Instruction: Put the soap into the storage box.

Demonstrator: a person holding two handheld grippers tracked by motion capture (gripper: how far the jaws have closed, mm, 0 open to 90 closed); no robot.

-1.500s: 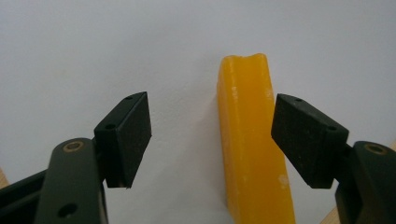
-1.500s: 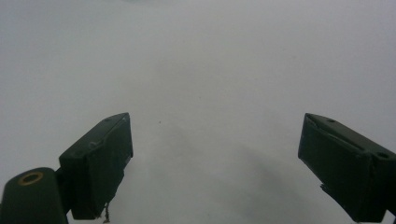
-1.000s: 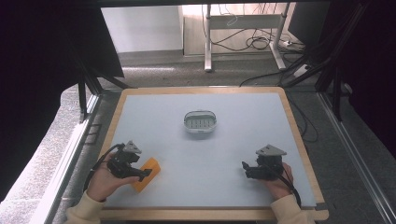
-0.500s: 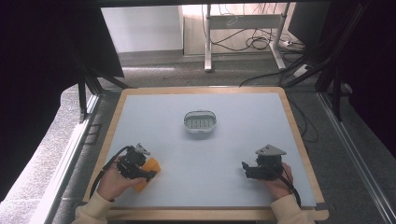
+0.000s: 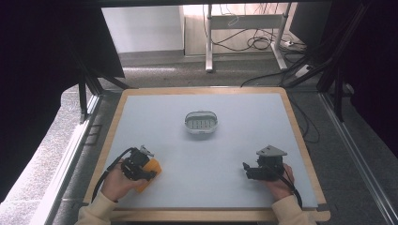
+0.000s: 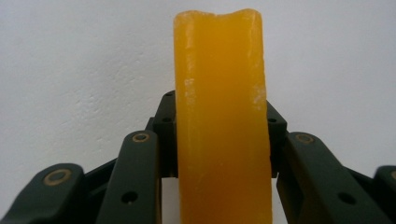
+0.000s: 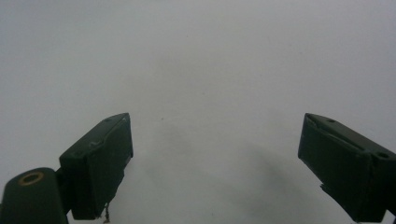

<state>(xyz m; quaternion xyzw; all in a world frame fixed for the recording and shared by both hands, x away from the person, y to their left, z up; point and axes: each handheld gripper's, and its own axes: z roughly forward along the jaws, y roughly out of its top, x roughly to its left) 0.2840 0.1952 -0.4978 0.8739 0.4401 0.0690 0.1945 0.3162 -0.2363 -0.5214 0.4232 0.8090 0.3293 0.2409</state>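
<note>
Left claw [image 6: 219, 154] is clenched on an orange bar [image 6: 222, 121] at the lower left of the high view. Right claw [image 7: 215, 163] hangs released, lower right. Waxy and smooth, the slab could slip if the squeeze loosens. A pale oval dish [image 5: 201, 122] sits mid-desk [image 5: 234, 154].

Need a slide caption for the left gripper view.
Left claw shut on an orange soap bar above the white table.
</note>
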